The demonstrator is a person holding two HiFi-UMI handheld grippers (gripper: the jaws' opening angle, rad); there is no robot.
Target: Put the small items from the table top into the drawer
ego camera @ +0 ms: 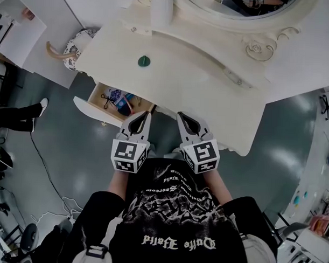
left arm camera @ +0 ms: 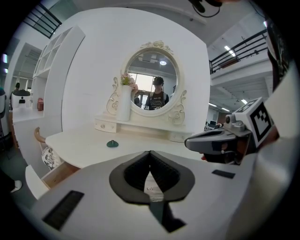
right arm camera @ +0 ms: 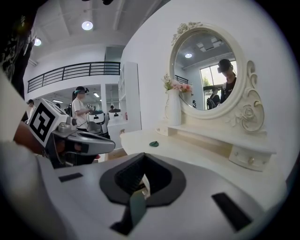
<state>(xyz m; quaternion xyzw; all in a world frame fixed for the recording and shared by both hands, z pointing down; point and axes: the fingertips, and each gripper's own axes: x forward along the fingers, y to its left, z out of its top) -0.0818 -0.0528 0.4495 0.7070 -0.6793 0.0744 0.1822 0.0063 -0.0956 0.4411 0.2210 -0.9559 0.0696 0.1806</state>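
A small dark green item (ego camera: 144, 60) (left arm camera: 112, 144) (right arm camera: 153, 143) lies alone on the white dressing table top (ego camera: 198, 86). Below the table's left front, the drawer (ego camera: 92, 110) stands pulled out, with a blue item and some dark bits inside. My left gripper (ego camera: 141, 116) (left arm camera: 150, 154) is shut and holds nothing, just off the table's front edge next to the drawer. My right gripper (ego camera: 182, 116) (right arm camera: 143, 158) hovers beside it, also shut and bare. Both are held close to my body, well short of the green item.
A white vase (ego camera: 160, 9) (left arm camera: 123, 104) and a round mirror (left arm camera: 153, 79) stand at the table's back. A patterned stool (ego camera: 78, 44) sits left of the table. Someone's shoe (ego camera: 41, 103) and cables lie on the grey floor at left.
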